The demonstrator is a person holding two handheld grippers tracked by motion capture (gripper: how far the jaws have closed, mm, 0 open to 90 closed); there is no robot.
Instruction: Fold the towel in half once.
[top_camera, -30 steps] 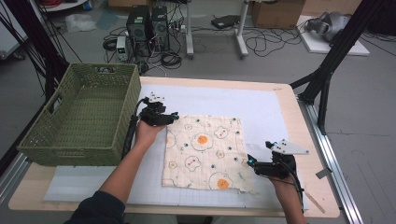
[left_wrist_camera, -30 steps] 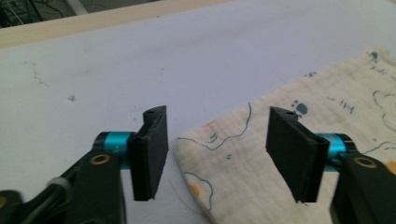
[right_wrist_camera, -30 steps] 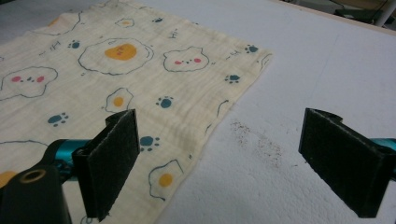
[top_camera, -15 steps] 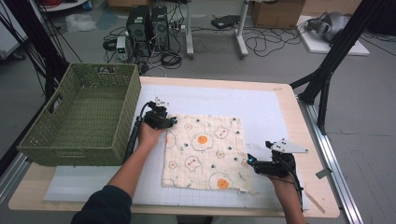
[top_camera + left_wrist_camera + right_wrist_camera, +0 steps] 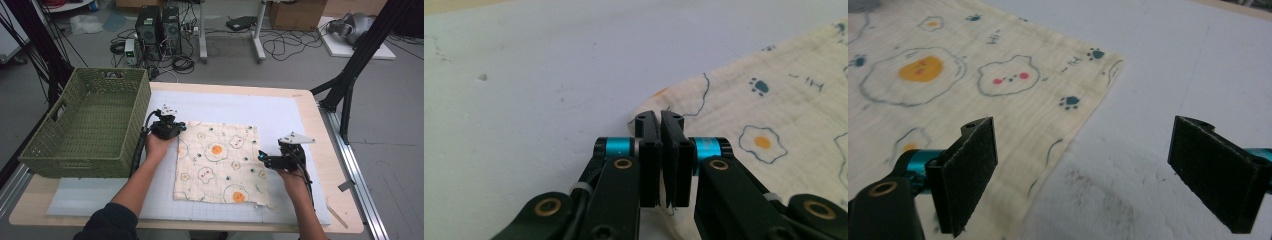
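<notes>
The right gripper [image 5: 261,158] hovers at the near right edge of the egg-print cloth [image 5: 220,162], its jaws wide apart, one over the fabric and one over the white mat [image 5: 280,115]. The cloth lies flat on the mat in the middle of the counter [image 5: 332,200]. Farther off, the left gripper [image 5: 659,119] has just been closing and is clamped on the cloth's far left corner. A green wicker basket [image 5: 87,125] stands beside it.

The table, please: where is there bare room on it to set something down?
Free: the white mat between the cloth and the table's far edge, and the near-left strip below the basket. Crowded: the cloth's far-left corner, where the left gripper pinches it beside the basket, and its right edge by the right gripper.
</notes>
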